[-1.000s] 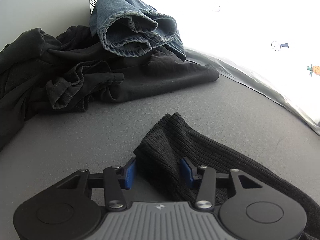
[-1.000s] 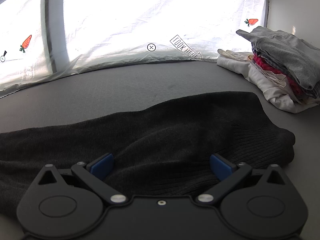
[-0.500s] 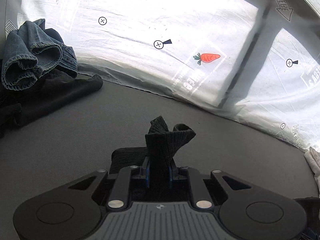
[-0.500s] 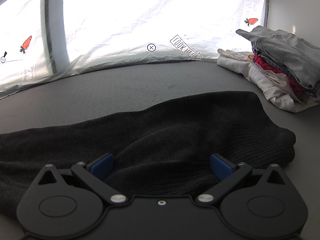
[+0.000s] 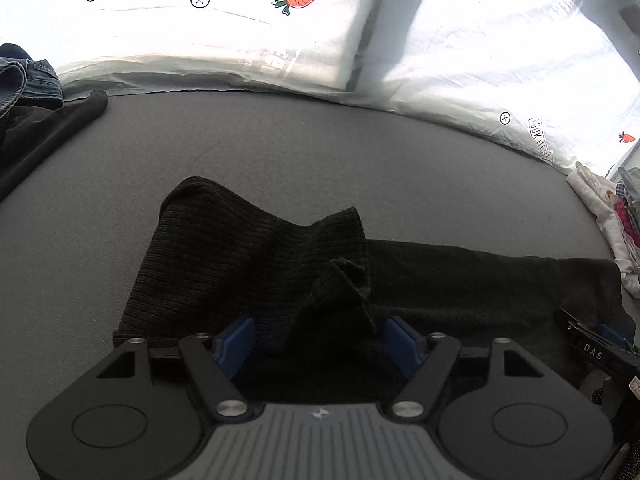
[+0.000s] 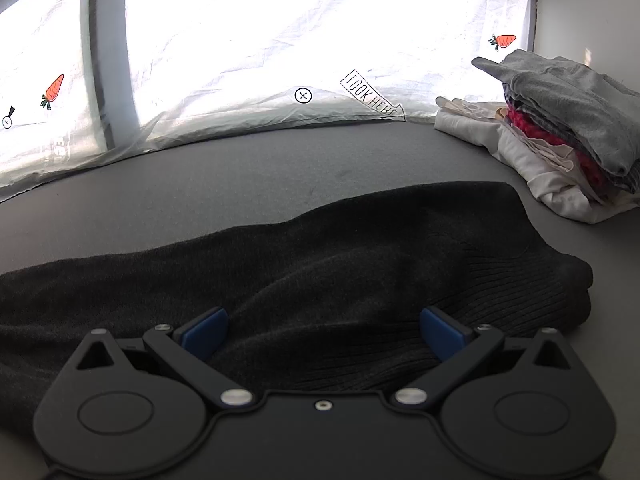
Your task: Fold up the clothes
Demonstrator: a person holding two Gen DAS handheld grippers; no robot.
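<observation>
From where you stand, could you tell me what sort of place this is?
Probably a home laundry-folding spot: a grey padded surface beside a bright window with a carrot-printed white curtain, and a stack of folded grey, red and white clothes.

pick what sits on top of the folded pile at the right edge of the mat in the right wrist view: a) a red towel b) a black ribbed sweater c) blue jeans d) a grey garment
d: in the right wrist view a grey garment caps the folded pile, with red and white layers showing beneath it.
</observation>
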